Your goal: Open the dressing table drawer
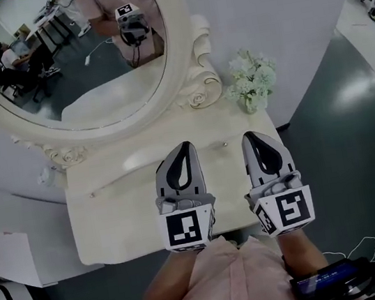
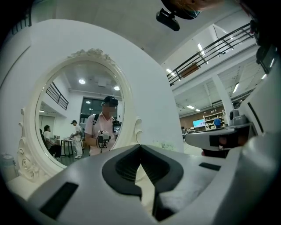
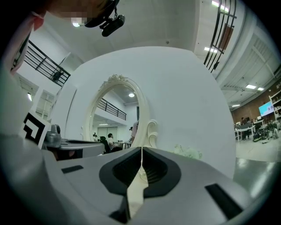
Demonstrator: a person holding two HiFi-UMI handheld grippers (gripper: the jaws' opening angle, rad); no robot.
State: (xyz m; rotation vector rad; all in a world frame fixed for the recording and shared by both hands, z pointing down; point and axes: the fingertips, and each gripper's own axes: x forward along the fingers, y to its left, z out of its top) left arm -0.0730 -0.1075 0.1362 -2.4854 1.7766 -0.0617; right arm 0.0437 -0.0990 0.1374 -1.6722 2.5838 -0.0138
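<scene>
Head view: cream dressing table straight ahead, with its oval mirror (image 1: 73, 51) upright at the back in a carved frame. The tabletop (image 1: 113, 214) spreads out in front of the mirror. A small bunch of pale artificial flowers (image 1: 253, 80) stands on it, just right of the mirror's lower scroll.

Drawer: it cannot be seen from above. Only the tabletop's front edge shows, on the side away from the mirror, and both tools partly cover that edge.

Left hand-held gripper (image 1: 184, 145): held over the front of the tabletop, pointing level towards the mirror. Its marker cube (image 1: 188, 228) faces the camera. In the left gripper view the two jaws meet at their tips and are clenched, with nothing between them (image 2: 140, 146). Beyond the tips is the mirror (image 2: 79, 110), which reflects a person in a pink shirt (image 2: 102, 129) holding a gripper.

Right hand-held gripper (image 1: 251, 134): just beside the left one and parallel to it, pointing the same way. Its marker cube (image 1: 289, 211) sits nearest the person. In the right gripper view the jaws are pressed together along a thin line and hold nothing (image 3: 141, 149). In that view the mirror (image 3: 116, 118) lies ahead and slightly left, and the flowers (image 3: 189, 153) are to its right.

Neither tool touches the tabletop in the head view. The person's pink sleeve (image 1: 222, 281) fills the bottom edge.
</scene>
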